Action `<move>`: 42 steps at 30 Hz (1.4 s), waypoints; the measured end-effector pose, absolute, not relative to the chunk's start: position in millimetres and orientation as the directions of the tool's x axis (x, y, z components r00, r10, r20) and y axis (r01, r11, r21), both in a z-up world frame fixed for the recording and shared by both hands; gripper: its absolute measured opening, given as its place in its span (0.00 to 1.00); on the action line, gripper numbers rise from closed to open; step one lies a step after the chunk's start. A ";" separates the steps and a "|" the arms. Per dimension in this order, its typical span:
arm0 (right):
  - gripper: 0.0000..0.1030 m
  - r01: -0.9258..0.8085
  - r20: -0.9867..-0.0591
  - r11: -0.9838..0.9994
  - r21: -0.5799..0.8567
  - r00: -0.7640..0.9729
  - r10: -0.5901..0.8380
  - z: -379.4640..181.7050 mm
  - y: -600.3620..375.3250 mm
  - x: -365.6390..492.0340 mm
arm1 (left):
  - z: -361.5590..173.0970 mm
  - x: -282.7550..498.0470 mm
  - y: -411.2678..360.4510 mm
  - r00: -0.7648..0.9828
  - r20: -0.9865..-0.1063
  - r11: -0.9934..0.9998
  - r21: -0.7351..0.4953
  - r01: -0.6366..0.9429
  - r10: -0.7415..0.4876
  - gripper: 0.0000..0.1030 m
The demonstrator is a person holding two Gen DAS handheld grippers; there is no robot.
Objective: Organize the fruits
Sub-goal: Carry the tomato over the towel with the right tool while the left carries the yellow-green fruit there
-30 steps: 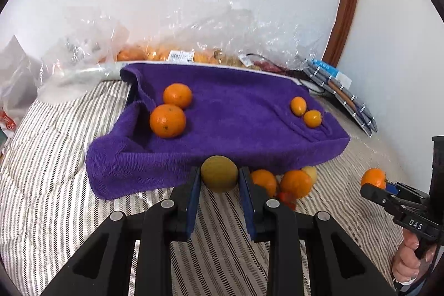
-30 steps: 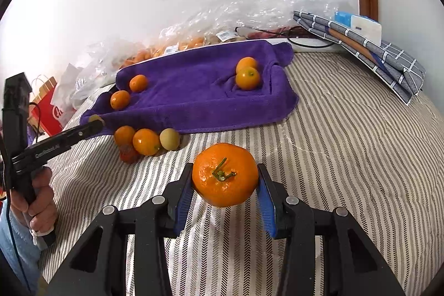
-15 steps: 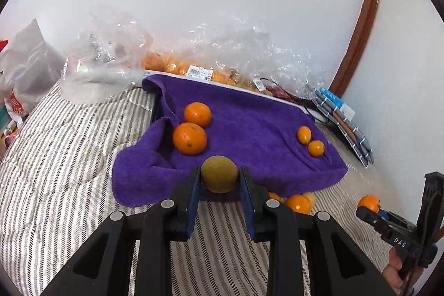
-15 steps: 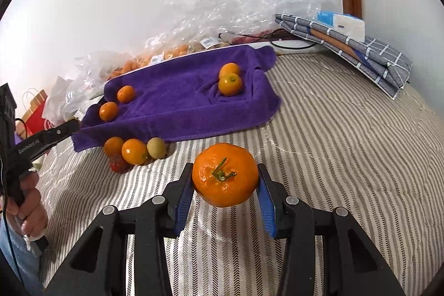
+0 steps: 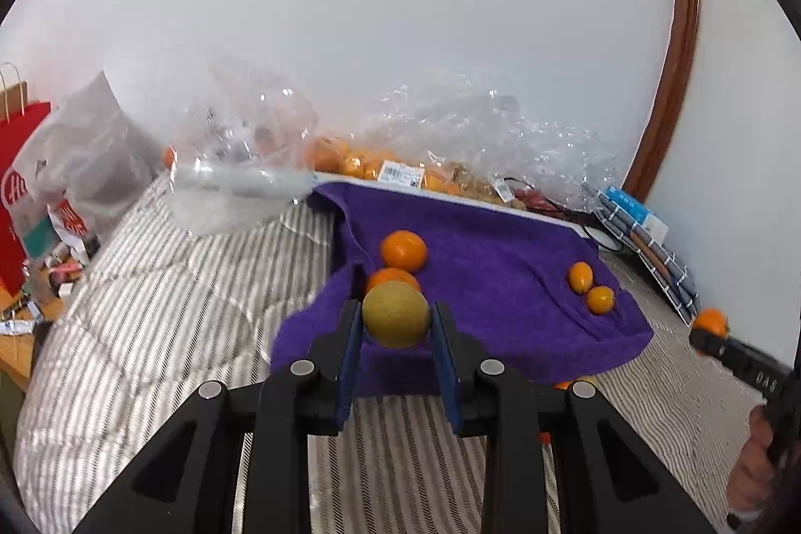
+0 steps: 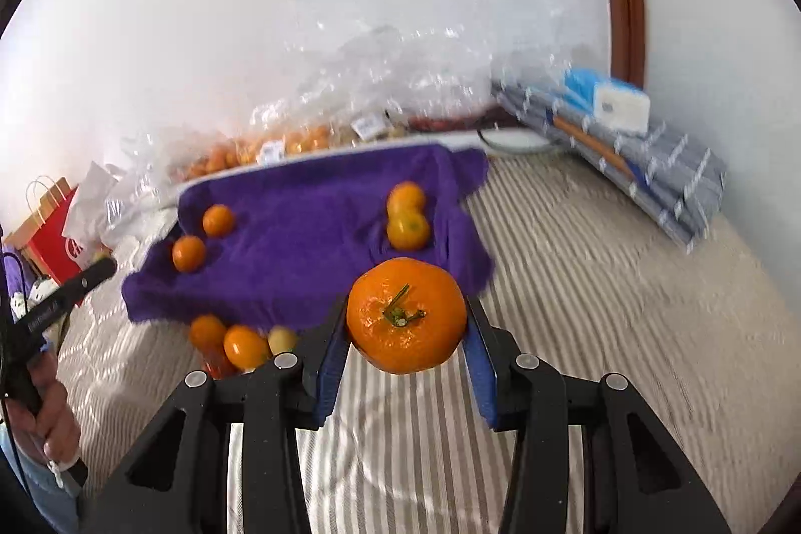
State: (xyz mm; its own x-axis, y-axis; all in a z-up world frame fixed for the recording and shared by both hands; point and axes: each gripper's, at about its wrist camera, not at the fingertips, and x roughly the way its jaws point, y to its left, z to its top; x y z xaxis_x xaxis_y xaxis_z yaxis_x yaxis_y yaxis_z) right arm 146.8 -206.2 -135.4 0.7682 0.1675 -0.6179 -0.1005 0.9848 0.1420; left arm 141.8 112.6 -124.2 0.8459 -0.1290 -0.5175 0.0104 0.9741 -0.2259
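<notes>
My left gripper (image 5: 395,324) is shut on a yellow-green round fruit (image 5: 395,314) and holds it above the near edge of the purple towel (image 5: 490,263). Two oranges (image 5: 403,250) lie on the towel's left part, two small kumquats (image 5: 590,286) on its right. My right gripper (image 6: 406,324) is shut on a large orange mandarin (image 6: 405,315) with a green stem, held above the striped bed in front of the towel (image 6: 310,233). A pile of loose fruits (image 6: 235,341) lies before the towel's near edge.
Clear plastic bags with more fruit (image 5: 400,171) lie along the wall behind the towel. A folded checked cloth with a blue box (image 6: 626,138) sits at the right. A red paper bag (image 5: 20,183) stands at the left. The striped quilt (image 6: 601,284) covers the bed.
Both grippers have risen and moved toward the towel, each still holding its fruit. The left fruit now overlaps the towel's left oranges in view; the right view is blurred by motion.
</notes>
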 end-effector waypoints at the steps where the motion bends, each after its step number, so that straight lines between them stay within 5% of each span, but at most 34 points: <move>1: 0.42 -0.109 -0.611 0.985 0.137 0.773 0.171 -131.1 -204.3 150.4 | -121.1 143.7 113.2 0.844 -0.519 0.975 -0.224 0.015 -0.132 0.26; 12: 0.42 -0.166 -0.610 0.981 0.098 0.769 0.191 -130.2 -178.6 221.9 | -140.6 199.8 116.1 0.782 -0.600 0.962 -0.273 -0.002 -0.169 0.26; 28: 0.42 -0.197 -0.730 0.975 0.106 0.650 0.211 -188.4 -167.0 247.9 | -164.5 210.9 106.7 0.724 -0.657 0.964 -0.260 0.046 -0.212 0.26; 39: 0.43 -0.199 -0.727 0.977 0.077 0.659 0.192 -189.9 -165.1 245.6 | -168.1 213.1 105.0 0.717 -0.671 0.972 -0.233 0.037 -0.189 0.26; 42: 0.52 -0.192 -0.716 0.978 0.079 0.672 0.190 -185.6 -168.5 243.3 | -167.6 215.1 103.7 0.717 -0.671 0.973 -0.227 0.040 -0.186 0.26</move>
